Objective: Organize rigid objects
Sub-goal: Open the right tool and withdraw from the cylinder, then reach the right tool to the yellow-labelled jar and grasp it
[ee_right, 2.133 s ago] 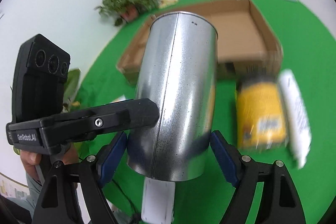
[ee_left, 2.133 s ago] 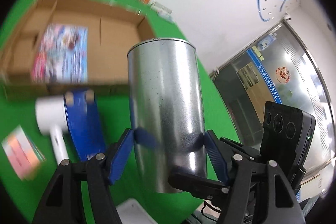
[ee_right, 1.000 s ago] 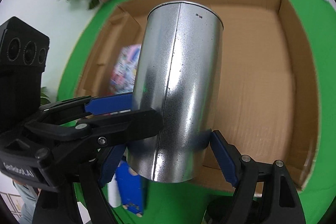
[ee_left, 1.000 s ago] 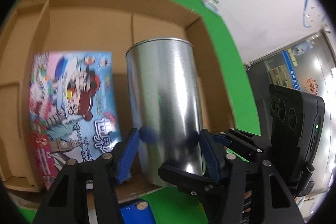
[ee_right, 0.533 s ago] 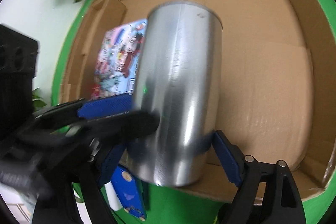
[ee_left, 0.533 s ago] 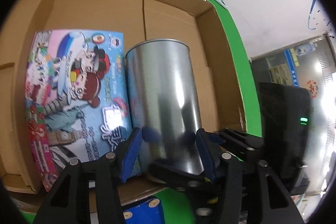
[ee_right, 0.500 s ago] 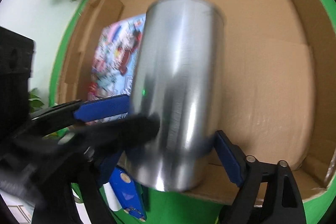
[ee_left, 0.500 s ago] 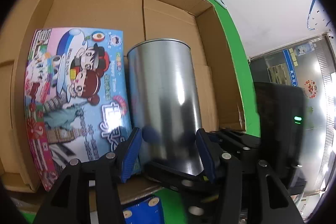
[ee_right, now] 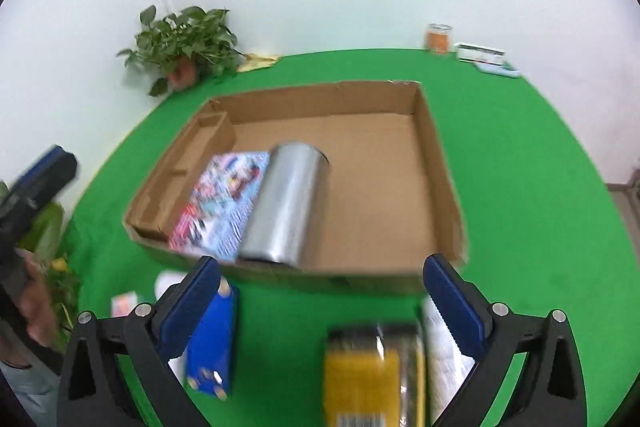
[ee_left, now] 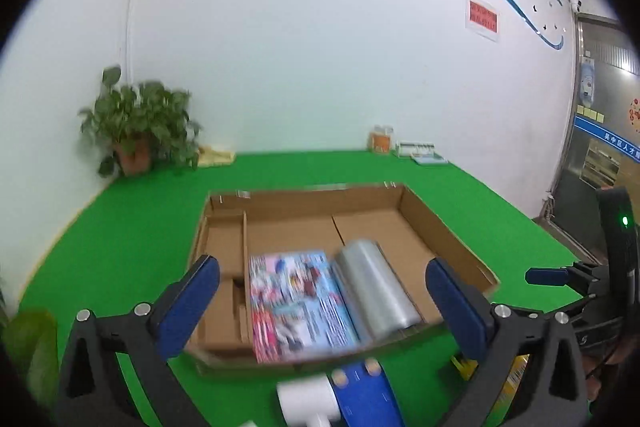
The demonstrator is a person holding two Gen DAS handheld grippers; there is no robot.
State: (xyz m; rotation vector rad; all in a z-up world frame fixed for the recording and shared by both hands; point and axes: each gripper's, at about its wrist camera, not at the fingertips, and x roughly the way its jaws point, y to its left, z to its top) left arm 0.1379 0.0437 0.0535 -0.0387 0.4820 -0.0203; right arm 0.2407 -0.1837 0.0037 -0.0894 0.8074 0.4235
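Left wrist view
Left gripper (ee_left: 322,297): jaws spread wide, blue pads empty, poised above the near edge of the cardboard box (ee_left: 436,227).
Metal can (ee_left: 374,293): lying on its side inside the box, at 12 o'clock from the jaws, touching the right edge of the picture book (ee_left: 296,303).
Picture book: flat on the box floor at 11 o'clock, cartoon cover blurred, lettering unreadable.
Blue case (ee_left: 366,397): on the green mat (ee_left: 132,223) at 6 o'clock, outside the box, beside a white cylinder (ee_left: 306,397).
Wall (ee_left: 304,39): blue swoosh with Chinese characters at 1 o'clock, partly cut off; red notice (ee_left: 483,17) below it, print too small to read.
Potted plant (ee_left: 136,123): at 10 o'clock, against the wall.
Right gripper (ee_left: 560,277): seen at 3 o'clock, one blue pad showing.

Right wrist view
Right gripper (ee_right: 322,293): jaws wide apart, holding nothing, above the mat just short of the box (ee_right: 436,163).
Metal can (ee_right: 286,203): on its side in the box at 12 o'clock, against the picture book (ee_right: 222,205).
Blue case (ee_right: 210,343): at 7 o'clock on the mat (ee_right: 520,155).
Yellow package (ee_right: 366,375): at 6 o'clock, blurred, label unreadable; white printed tube (ee_right: 444,355) alongside it.
Orange jar (ee_right: 439,38): at 1 o'clock by the wall, label not legible.
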